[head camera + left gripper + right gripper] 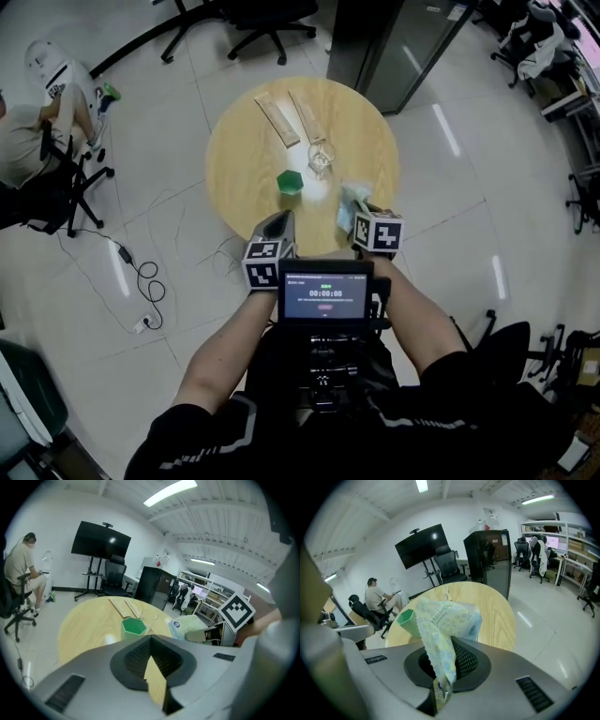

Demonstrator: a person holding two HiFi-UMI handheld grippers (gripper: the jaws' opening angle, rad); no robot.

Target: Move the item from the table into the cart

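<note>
The job has only just got going, I think. The R hand-held gripper is squeezed tight on the soft packet. It pinches one crinkly end, & the rest of the packet sticks up past the jaws. The packet is over the near right side of the round table, close to the edge. Can't tell if it's fully off the top. The L hand-held gripper has its jaws together w/ nothing in them, & it hangs by the near edge too. So the grab looks done. Left to do: carry the packet over & put it in the cart. I can't see a cart in any view, so the person prob has to turn & find it. Also on the table: a green cup just beside the packet, a clear cup behind that, & two wood strips at the far side. For room: the packet is right by the edge, so pulling it back toward the person looks easy & keeps it off the green cup. The floor on the right is wide & open. On the left there are wires on the floor & a chair w/ someone sitting, so that side is tighter. A black cabinet stands past the far side.
</note>
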